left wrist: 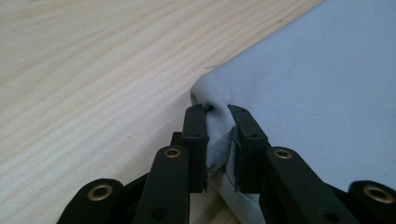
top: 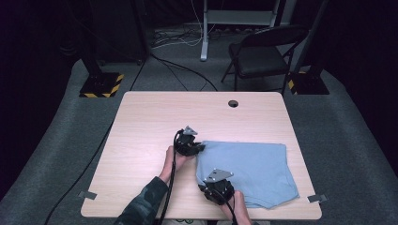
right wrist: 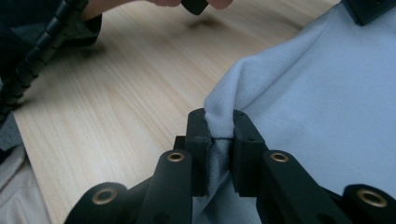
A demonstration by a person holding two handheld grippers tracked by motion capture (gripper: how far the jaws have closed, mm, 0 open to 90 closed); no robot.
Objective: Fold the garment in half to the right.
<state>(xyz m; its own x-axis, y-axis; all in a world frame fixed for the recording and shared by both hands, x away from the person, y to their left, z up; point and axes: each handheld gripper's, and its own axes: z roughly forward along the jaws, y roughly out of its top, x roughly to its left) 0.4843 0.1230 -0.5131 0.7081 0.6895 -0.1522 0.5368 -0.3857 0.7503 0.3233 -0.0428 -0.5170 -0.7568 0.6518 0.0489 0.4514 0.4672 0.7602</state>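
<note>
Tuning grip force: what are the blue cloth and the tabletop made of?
Blue cloth: looks like soft knit fabric, matte; it bunches into folds between the left gripper and right gripper jaws. Table: pale wood-grain surface, smooth, possibly laminate.

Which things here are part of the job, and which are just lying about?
In the job: blue cloth, pinched at its left edge by the left hand-held gripper and the right hand-held gripper; table.
Lying about: folding chair, floor cables.
</note>
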